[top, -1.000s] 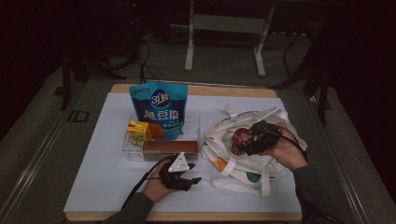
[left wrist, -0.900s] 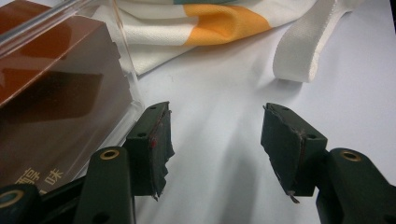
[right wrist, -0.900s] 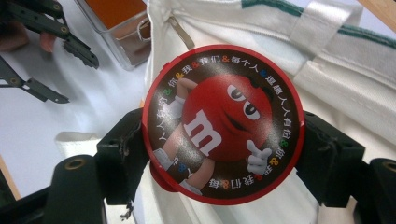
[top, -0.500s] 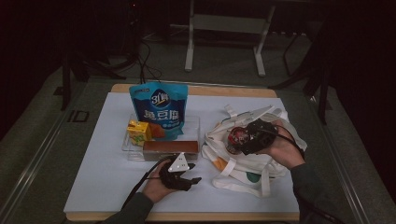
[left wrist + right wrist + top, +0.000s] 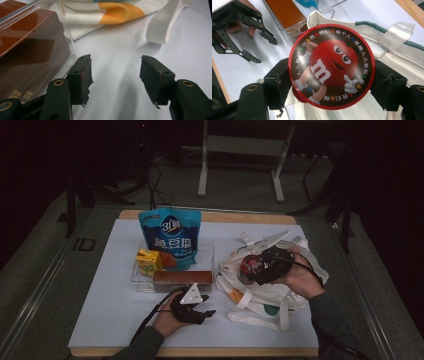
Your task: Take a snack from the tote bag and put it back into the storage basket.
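At right of centre in the high view, the right gripper (image 5: 257,269) clamps a round red candy tin (image 5: 250,266) between its jaws, held over the white canvas bag (image 5: 260,295). At lower centre the left gripper (image 5: 202,306) rests on the white mat (image 5: 100,310), jaws apart and holding nothing, just beside the clear tray (image 5: 137,282) edge with its brown box (image 5: 182,279). Bare mat lies open at lower left, up to the wooden table edge (image 5: 200,352).
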### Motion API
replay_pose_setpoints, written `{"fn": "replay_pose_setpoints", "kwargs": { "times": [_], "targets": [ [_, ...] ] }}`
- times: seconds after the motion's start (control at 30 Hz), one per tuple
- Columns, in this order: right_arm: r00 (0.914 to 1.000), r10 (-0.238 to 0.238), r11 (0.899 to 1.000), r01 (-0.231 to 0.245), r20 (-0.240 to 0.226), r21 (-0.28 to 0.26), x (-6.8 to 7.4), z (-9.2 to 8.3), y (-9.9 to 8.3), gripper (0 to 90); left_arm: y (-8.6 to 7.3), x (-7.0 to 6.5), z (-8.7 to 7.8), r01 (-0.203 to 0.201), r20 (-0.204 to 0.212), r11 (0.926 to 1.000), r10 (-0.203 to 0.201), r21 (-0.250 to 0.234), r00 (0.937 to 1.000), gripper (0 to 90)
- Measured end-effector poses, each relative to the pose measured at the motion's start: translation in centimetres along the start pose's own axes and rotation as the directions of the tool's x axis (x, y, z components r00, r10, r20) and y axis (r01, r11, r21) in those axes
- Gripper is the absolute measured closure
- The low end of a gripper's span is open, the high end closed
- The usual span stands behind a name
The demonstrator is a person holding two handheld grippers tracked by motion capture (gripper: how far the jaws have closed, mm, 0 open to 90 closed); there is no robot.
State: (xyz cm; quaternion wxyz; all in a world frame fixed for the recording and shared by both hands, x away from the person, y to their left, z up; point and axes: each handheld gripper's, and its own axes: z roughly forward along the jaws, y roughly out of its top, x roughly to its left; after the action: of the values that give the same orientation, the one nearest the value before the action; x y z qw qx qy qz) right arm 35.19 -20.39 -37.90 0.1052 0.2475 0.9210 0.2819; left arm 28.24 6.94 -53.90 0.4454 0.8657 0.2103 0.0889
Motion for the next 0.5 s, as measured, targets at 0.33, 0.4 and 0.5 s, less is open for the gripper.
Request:
{"fn": "replay_pose_setpoints", "kwargs": {
  "times": [0.33,0.4,0.5],
  "targets": [
    [0.9998,-0.018,1.000,0.018,-0.009,-0.009,0.4,0.0,0.9,25.5,0.0,0.0,0.0,-0.003,0.001,1.0000,0.003,0.002,1.0000,42.9],
    [0.9997,-0.021,1.000,0.021,-0.011,-0.011,0.5,0.0,1.1,25.5,0.0,0.0,0.0,-0.003,0.000,1.0000,0.003,0.002,1.0000,42.9],
    [0.9996,-0.025,1.000,0.025,-0.016,-0.015,0.5,0.0,1.3,25.5,0.0,0.0,0.0,-0.003,0.000,1.0000,0.003,0.002,1.0000,42.9]
  ]
}}
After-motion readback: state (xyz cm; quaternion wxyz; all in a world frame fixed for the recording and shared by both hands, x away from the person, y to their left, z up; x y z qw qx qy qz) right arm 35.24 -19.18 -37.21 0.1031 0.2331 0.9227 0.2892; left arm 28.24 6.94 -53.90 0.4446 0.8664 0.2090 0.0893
